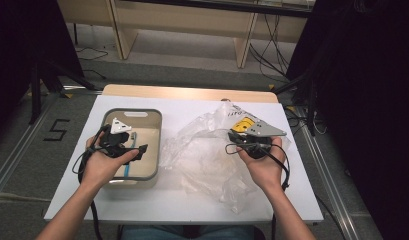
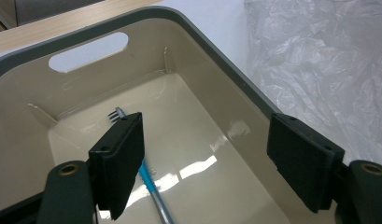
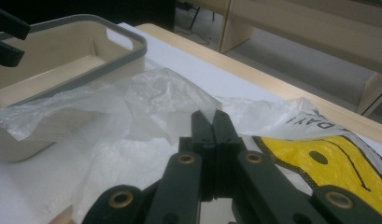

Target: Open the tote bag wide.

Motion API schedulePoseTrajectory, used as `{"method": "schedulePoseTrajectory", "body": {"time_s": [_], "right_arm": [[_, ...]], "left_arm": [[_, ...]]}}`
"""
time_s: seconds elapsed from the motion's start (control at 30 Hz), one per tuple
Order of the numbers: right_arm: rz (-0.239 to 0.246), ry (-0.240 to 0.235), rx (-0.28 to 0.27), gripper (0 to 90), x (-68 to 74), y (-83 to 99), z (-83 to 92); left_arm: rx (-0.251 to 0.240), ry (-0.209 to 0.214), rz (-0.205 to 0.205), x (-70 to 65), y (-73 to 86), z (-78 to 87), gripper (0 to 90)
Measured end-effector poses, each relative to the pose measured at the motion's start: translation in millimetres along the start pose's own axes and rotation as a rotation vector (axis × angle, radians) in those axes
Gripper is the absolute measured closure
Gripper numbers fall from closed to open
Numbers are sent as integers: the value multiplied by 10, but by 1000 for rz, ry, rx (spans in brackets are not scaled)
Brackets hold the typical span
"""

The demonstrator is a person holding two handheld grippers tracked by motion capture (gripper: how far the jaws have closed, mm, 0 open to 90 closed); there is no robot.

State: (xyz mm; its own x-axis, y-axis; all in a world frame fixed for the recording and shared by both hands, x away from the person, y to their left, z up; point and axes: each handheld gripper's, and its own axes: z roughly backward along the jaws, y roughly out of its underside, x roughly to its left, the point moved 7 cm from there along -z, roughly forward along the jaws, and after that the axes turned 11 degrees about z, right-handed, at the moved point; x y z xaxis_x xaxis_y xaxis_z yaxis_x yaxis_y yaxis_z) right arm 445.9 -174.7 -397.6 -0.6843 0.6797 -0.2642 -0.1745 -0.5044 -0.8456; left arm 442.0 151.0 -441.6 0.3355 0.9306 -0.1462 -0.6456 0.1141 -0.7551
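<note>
Meanwhile, pinched plastic bag in shut right gripper, likely steadying it beside basket; held left gripper open above fork inside.

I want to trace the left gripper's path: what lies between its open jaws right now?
Bare bin floor, in the left gripper view; the fork lies beside the left pad.
</note>
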Motion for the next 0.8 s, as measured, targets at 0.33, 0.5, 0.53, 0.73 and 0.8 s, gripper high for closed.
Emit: {"method": "schedulePoseTrajectory", "body": {"time_s": [0.33, 0.5, 0.53, 0.73, 0.8], "right_arm": [[-2, -1, -5, 900, 1, 15, 1], [-3, -1, -3, 900, -6, 20, 6], [-5, -2, -7, 900, -3, 16, 6], [-2, 0, -8, 900, -7, 13, 14], [-1, -1, -7, 900, -5, 14, 14]], "left_arm": [[7, -17, 4, 23, 1, -10, 279], [14, -25, 7, 42, 10, -22, 280], [13, -26, 8, 45, 10, -23, 281], [13, -25, 8, 40, 13, -33, 282], [16, -25, 7, 43, 19, -39, 283]]}}
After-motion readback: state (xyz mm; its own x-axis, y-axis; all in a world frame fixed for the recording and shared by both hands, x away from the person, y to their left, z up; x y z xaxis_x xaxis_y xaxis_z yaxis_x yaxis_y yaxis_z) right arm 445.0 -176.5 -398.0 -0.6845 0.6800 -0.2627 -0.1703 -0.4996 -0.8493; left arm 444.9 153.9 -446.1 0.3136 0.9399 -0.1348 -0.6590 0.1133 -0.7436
